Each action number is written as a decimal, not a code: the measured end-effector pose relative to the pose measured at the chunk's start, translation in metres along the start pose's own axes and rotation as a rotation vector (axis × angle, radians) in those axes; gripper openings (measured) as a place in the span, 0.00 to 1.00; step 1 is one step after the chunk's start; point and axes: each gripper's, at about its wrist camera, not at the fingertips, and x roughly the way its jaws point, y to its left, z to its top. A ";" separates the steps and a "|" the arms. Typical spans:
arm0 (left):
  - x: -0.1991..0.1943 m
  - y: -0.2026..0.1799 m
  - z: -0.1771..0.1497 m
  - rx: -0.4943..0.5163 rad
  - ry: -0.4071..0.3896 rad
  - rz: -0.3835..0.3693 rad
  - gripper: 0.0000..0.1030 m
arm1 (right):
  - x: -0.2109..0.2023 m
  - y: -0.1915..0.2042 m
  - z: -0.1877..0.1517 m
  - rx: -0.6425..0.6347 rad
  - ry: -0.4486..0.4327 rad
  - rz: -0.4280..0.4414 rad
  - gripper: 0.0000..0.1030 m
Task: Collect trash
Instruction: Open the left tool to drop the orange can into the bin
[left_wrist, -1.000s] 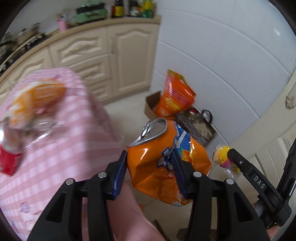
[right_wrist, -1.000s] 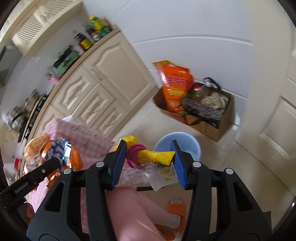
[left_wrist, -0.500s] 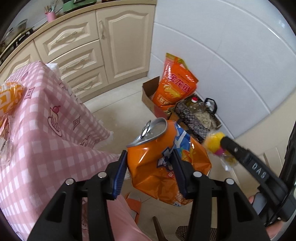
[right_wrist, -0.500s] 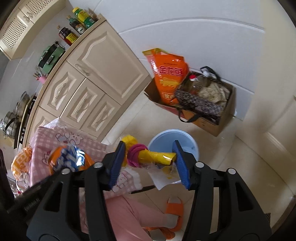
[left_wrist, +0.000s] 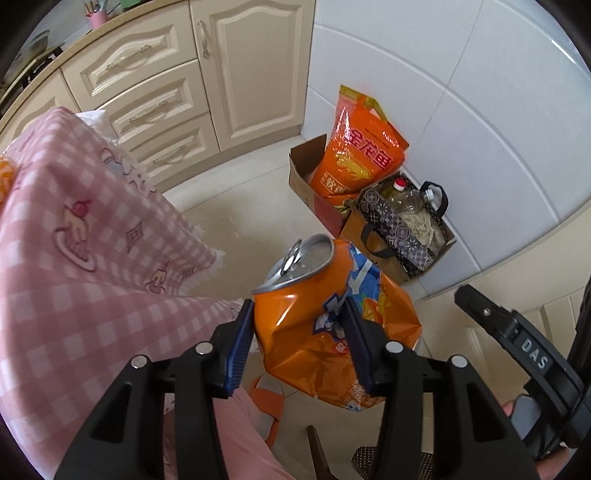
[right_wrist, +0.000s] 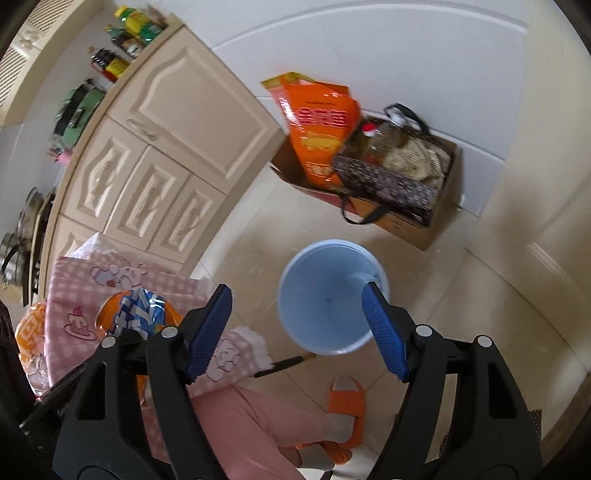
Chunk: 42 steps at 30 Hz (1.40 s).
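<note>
The crushed orange can (left_wrist: 295, 295) sits clamped between the 2 blue pads of the left tool (left_wrist: 299, 341), its silver top and pull tab tilted up and away from the camera. An orange snack wrapper (left_wrist: 332, 363) is pinched in the same grip and hangs below and behind the can. Can and wrapper are held in the air above the tiled floor (left_wrist: 251, 192), just beside the draped corner of the table (left_wrist: 92, 258), which carries a pink checked cloth. In the right wrist view the same can (right_wrist: 135, 310) shows at the left, over the table edge.

The right tool (right_wrist: 297, 332) is released: its jaws are opening, and nothing lies between the pads. Directly beyond its fingers stands a light blue bucket (right_wrist: 376, 269) on the floor; 1 pad overlaps the bucket's near-right rim in the picture. Whether anything lies inside the bucket cannot be told.

Below the right tool a leg in pink trousers (right_wrist: 251, 424) ends in an orange slipper (right_wrist: 347, 402) on the floor, near the bucket.

Further out, a cardboard box (right_wrist: 406, 229) stands against the white tiled wall. It holds an upright orange bag (right_wrist: 317, 125) and a dark patterned tote (right_wrist: 384, 181) with a red-capped bottle. Cream cabinets (left_wrist: 184, 85) run along the left.
</note>
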 end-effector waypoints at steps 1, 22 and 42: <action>0.004 -0.002 0.001 0.004 0.006 0.000 0.46 | 0.000 -0.004 -0.001 0.006 0.003 -0.006 0.70; 0.039 -0.037 -0.002 0.101 0.131 -0.061 0.54 | 0.001 -0.032 -0.009 0.071 0.036 -0.059 0.70; -0.005 -0.028 -0.014 0.114 0.032 -0.020 0.54 | -0.032 -0.011 -0.017 0.013 -0.023 -0.041 0.70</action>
